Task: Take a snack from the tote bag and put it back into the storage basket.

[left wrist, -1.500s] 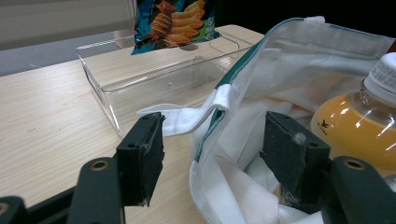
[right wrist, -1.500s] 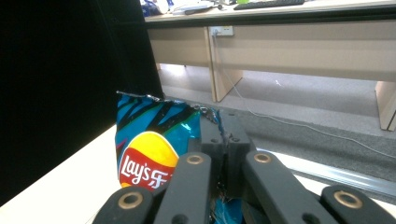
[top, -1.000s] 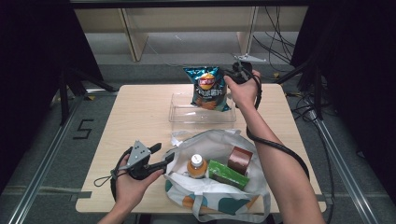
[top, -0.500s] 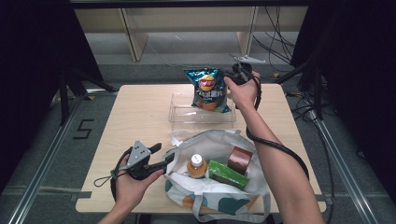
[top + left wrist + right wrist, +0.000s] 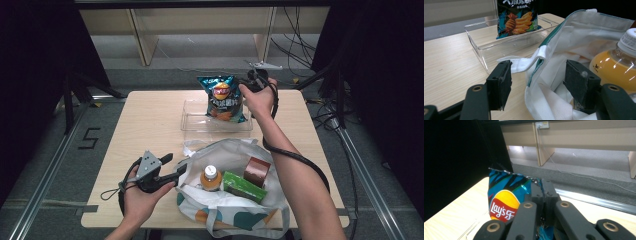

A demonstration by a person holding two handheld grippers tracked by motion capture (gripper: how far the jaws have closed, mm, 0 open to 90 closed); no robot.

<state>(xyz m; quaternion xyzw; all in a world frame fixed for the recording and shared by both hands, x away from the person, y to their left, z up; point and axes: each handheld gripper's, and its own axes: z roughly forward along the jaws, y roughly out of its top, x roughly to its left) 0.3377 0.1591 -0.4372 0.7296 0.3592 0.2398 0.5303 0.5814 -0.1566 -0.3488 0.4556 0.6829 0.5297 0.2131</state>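
A blue Lay's chip bag (image 5: 222, 97) hangs upright over the clear plastic tray (image 5: 192, 120), its lower end down in the tray. My right gripper (image 5: 248, 82) is shut on its top right corner; in the right gripper view the jaws (image 5: 541, 187) pinch the crimped top edge of the chip bag (image 5: 504, 202). My left gripper (image 5: 175, 164) sits at the left rim of the white tote bag (image 5: 225, 150). In the left gripper view that gripper (image 5: 539, 72) is open, its jaws standing wide with the tote's rim (image 5: 541, 52) loose between them. The chip bag (image 5: 516, 17) and tray (image 5: 481, 52) lie beyond.
Inside the tote are an orange juice bottle (image 5: 210, 177) (image 5: 614, 67), a green box (image 5: 240, 186) and a brown packet (image 5: 256, 171). The wooden table (image 5: 145, 125) has bare surface to the left of the tray. Cables and black stands lie around the table.
The chip bag in my right gripper has sunk a little toward the tray. The left gripper has stayed at the tote's rim.
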